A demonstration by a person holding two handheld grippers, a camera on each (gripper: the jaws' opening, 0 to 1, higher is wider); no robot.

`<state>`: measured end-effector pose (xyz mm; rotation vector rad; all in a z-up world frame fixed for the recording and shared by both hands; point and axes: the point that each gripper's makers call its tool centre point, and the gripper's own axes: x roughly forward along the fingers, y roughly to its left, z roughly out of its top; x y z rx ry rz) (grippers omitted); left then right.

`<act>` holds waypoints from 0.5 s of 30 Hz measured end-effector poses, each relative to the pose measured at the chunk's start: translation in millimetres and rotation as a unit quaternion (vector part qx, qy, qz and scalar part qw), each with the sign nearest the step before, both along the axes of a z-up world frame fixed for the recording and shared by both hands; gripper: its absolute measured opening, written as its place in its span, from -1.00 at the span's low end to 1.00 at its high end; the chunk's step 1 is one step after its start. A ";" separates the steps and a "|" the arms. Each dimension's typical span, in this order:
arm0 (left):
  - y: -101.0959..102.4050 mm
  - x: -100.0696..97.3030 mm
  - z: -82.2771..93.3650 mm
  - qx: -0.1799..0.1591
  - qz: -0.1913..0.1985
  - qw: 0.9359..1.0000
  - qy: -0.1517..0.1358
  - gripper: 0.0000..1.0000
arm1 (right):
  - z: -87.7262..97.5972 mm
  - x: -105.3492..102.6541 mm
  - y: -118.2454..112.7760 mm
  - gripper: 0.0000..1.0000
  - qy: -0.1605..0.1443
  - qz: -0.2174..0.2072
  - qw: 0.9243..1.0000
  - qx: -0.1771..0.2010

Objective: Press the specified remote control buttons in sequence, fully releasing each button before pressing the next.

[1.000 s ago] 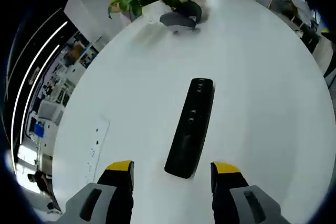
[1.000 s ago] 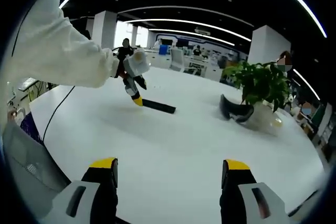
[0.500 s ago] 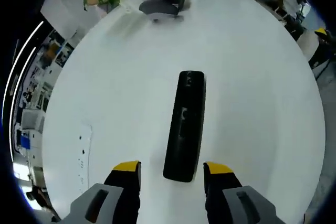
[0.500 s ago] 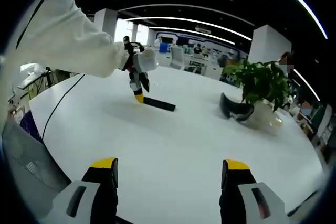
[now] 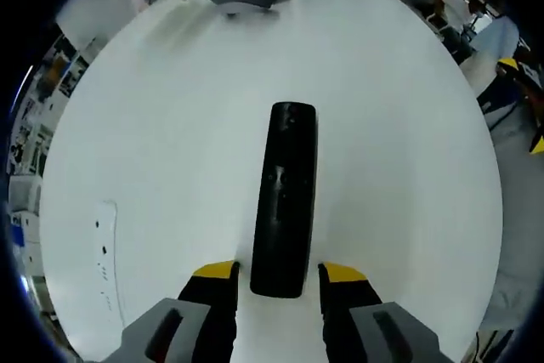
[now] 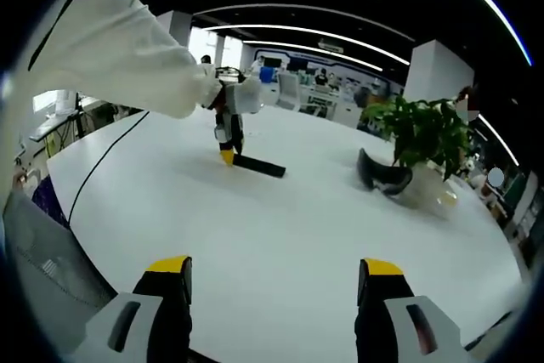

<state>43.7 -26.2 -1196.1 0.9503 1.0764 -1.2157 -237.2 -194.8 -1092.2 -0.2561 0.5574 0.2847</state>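
Lower and closer than a second ago, the left gripper [image 5: 278, 274] now has its open jaws flanking the near end of the remote [image 5: 284, 197], which lies flat on the white tabletop [image 5: 399, 184]; contact is unclear and its buttons are too blurred to read. At 12 o'clock, the plant [image 6: 422, 135] is cut off. The right gripper [image 6: 274, 268] hangs open, empty.

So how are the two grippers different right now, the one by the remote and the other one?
The left gripper points down at the black remote, its jaws either side of the remote's near end. The right gripper is held far from it, over bare white table. The left gripper's jaws stand closer together than the right's. Both have yellow tips and grip nothing.
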 end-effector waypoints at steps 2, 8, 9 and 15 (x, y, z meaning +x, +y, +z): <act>-0.7 -2.7 0.3 0.004 -0.001 1.000 0.000 -0.24 | -0.1 -0.2 0.2 0.58 0.000 0.000 1.000 0.000; -0.4 -2.2 0.1 0.007 -0.011 1.000 0.001 -0.25 | 0.1 -0.5 0.5 0.57 0.001 0.002 1.000 -0.001; 0.0 -2.2 -0.1 0.010 -0.014 1.000 0.001 -0.26 | -0.2 -0.5 0.3 0.57 0.001 0.002 1.000 -0.003; 4.6 -7.3 -0.7 0.033 -0.036 0.999 0.001 -0.37 | 0.7 0.1 -1.3 0.58 -0.001 -0.003 1.000 -0.001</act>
